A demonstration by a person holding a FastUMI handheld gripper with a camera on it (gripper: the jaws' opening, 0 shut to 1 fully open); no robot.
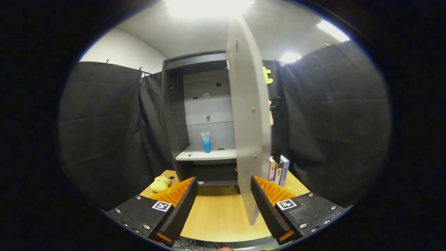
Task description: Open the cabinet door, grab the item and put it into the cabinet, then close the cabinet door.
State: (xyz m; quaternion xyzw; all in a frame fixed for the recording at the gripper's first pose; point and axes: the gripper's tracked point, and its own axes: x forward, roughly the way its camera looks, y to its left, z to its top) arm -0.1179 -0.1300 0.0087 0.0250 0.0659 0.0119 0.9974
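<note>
A dark cabinet (174,115) stands on the wooden table (216,212), its pale door (249,115) swung wide open toward me, edge-on. A blue and white tube (206,142) stands upright on the cabinet's light shelf (205,155). My gripper (223,190) is open, with nothing between its fingers. The lower edge of the door hangs just inside the right finger (264,205), and I cannot tell whether they touch. The cabinet lies well beyond the fingertips.
A yellow soft toy (160,183) lies on the table left of the cabinet, beyond the left finger. Three books (278,170) stand upright to the right of the door. Black cloth walls close in both sides.
</note>
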